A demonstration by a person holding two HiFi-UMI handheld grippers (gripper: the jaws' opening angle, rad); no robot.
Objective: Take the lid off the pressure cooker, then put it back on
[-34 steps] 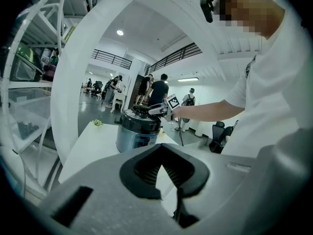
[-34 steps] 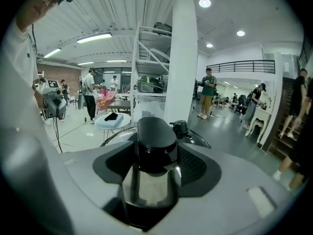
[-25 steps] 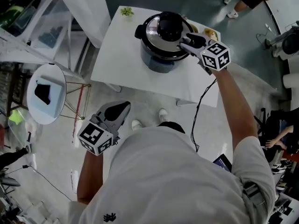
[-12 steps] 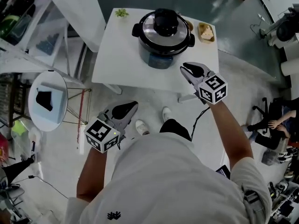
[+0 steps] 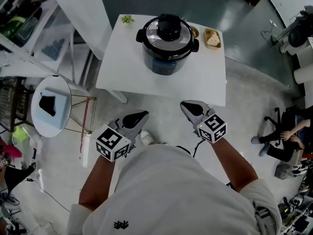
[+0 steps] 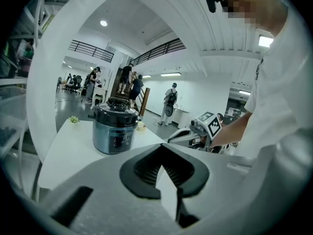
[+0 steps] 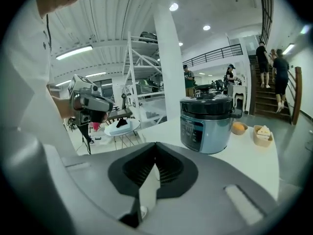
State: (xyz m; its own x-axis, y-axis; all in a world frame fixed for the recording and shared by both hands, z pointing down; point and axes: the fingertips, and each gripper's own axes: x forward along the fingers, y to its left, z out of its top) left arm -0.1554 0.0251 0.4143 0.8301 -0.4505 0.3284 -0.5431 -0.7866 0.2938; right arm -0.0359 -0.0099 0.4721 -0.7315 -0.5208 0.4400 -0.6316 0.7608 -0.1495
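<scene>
Steel lid (image 5: 167,35) top only in head view; pressure cooker (image 7: 215,131) panel (image 7: 191,129) only in gripper views, print unreadable; left gripper (image 5: 143,113) pressed together, right gripper (image 5: 185,104) just closed, both empty

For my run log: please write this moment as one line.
lid: on pressure cooker; left gripper: shut, empty; right gripper: just closed, empty

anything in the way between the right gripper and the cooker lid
Nothing visible. Only floor and bare table lie between the right gripper and the lid, which sits on the pressure cooker.
</scene>
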